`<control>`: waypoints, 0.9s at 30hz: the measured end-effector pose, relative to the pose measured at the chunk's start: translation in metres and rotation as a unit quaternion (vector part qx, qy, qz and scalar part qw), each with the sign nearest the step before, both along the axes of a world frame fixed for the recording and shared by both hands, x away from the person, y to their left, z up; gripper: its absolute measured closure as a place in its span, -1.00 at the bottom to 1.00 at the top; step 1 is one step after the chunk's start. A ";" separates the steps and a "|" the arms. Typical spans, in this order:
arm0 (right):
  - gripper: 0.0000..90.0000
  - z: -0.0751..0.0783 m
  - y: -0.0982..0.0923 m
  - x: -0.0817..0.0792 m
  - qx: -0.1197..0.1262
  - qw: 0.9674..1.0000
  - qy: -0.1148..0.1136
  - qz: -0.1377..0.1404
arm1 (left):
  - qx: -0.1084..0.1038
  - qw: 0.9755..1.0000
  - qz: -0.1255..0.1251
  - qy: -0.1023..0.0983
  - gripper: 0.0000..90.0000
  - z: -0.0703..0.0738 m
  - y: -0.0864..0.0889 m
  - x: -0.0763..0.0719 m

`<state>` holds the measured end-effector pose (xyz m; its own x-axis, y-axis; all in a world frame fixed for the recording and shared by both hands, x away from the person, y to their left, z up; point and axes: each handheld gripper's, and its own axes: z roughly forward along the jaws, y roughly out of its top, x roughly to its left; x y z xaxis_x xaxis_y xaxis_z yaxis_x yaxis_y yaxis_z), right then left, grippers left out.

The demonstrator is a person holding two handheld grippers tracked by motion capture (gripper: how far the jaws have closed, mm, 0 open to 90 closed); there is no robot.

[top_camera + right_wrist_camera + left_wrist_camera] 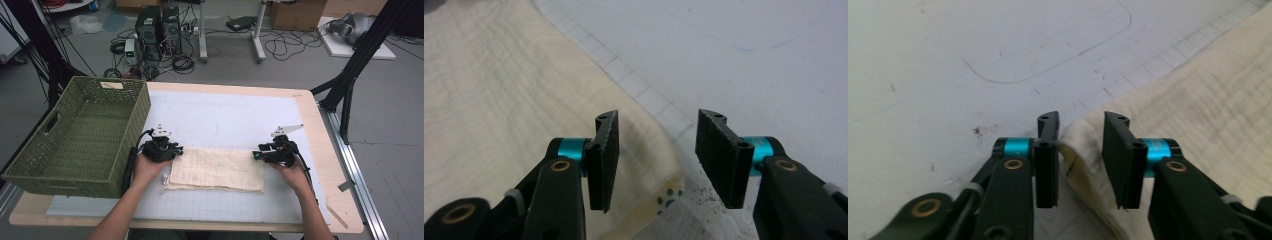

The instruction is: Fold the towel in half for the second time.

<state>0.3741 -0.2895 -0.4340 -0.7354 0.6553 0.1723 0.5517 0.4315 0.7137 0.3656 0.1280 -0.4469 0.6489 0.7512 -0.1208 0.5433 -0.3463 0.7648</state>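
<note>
The left gripper (176, 151) sits at the far left corner of the folded cream cloth (217, 169), jaws parted, with the corner between them but not pinched. The right gripper (256, 155) straddles the far right corner the same way, unclenched. The cloth lies flat on the near middle of the white mat (225, 117). A green basket (75, 135) walls the left side; bare mat spreads beyond the cloth's far edge.
</note>
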 end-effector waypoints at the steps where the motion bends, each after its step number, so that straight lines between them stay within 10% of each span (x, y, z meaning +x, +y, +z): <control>1: 0.24 -0.002 0.000 0.001 -0.004 1.000 0.006 0.001 | 0.000 1.000 0.000 -0.001 0.63 0.000 0.000 0.000; 9: 0.89 -0.004 0.001 0.000 -0.018 0.999 0.023 0.037 | 0.002 1.000 -0.007 -0.012 0.92 0.002 0.000 -0.002; 27: 0.91 0.018 -0.010 -0.034 0.026 0.998 -0.040 0.042 | -0.024 0.995 0.001 -0.100 0.93 0.019 0.008 -0.035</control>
<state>0.3401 -0.2994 -0.4161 -0.7999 0.5826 0.1438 0.4561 0.4345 0.7767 0.3304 0.1360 -0.4283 0.6614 0.7496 -0.0258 0.3796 -0.3049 0.8735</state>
